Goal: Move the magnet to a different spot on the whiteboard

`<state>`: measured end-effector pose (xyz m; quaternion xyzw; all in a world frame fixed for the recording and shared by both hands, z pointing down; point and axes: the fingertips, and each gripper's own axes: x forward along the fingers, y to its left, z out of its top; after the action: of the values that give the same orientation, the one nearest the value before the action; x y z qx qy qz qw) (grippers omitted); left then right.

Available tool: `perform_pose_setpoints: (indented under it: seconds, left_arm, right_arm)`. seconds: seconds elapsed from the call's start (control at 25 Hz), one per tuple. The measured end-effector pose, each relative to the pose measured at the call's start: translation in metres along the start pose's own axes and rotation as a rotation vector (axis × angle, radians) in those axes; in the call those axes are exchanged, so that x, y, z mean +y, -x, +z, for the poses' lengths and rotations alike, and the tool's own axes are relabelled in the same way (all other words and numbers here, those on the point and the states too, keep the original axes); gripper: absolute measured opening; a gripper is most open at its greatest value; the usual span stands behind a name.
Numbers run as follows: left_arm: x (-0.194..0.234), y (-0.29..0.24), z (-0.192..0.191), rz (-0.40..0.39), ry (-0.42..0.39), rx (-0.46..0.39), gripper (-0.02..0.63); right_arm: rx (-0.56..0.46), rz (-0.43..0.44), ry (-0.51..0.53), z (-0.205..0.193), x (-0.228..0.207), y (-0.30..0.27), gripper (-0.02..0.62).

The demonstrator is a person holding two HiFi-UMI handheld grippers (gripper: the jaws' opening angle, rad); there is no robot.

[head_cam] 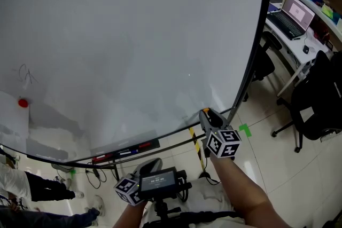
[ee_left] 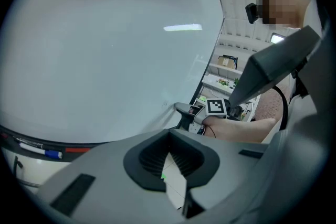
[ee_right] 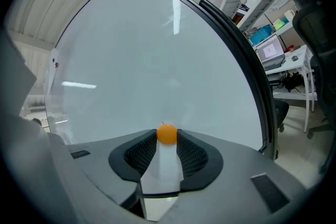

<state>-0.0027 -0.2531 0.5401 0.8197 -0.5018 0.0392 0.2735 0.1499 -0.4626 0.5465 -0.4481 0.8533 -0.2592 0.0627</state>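
Note:
A small orange magnet [ee_right: 167,134] sits on the whiteboard [ee_right: 147,71] near its lower right part. My right gripper [ee_right: 167,136] is shut on it, with a jaw tip touching each side. In the head view the right gripper [head_cam: 205,115] reaches against the whiteboard [head_cam: 133,40] close to its bottom right corner, and the magnet is hidden behind the jaws. My left gripper [ee_left: 169,136] hangs low in front of the board's bottom edge, shut with nothing in it; the head view has the left gripper [head_cam: 152,164] near the bottom of the picture.
A red magnet [head_cam: 23,103] pins a paper at the board's far left. Markers lie in the tray [head_cam: 125,152] under the board. To the right stand a desk with a laptop [head_cam: 295,14] and dark office chairs [head_cam: 315,99]. A person's legs [head_cam: 32,187] show at lower left.

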Motion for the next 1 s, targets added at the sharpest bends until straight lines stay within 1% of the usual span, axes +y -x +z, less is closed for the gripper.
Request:
perform_pose_setpoints:
  seconds: [0.44, 0.76, 1.0]
  left_arm:
    - [-0.001, 0.008, -0.001, 0.006, -0.001, -0.005, 0.035]
    - [0.0, 0.014, -0.003, 0.01, 0.009, -0.013, 0.035]
    - [0.001, 0.02, -0.007, 0.013, 0.011, -0.014, 0.035]
  right_arm:
    - [-0.008, 0.01, -0.042, 0.001, 0.002, 0.001, 0.147]
    - [-0.027, 0.04, -0.071, 0.003, 0.007, 0.004, 0.146]
    - [-0.017, 0.05, -0.086, -0.004, 0.012, 0.011, 0.146]
